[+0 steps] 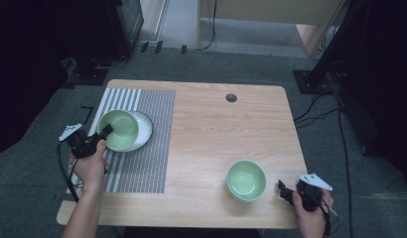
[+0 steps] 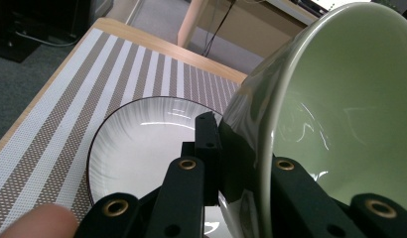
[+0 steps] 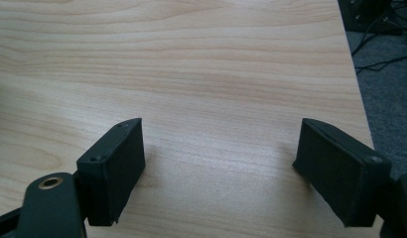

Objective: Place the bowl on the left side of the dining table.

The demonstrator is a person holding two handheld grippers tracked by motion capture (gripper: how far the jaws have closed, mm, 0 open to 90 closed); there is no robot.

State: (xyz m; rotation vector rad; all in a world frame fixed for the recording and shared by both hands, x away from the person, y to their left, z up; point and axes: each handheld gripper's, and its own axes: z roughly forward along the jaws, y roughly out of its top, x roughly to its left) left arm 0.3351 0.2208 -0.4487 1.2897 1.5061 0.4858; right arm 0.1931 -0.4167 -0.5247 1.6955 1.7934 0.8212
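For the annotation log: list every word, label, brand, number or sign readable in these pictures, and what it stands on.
None can be read in any view.
The green bowl held by the left gripper, the white plate, the striped placemat, the second green bowl, the wooden table and the right gripper: no lettering on any of them.

Left tool (image 1: 103, 135) on green bowl (image 1: 117, 129)
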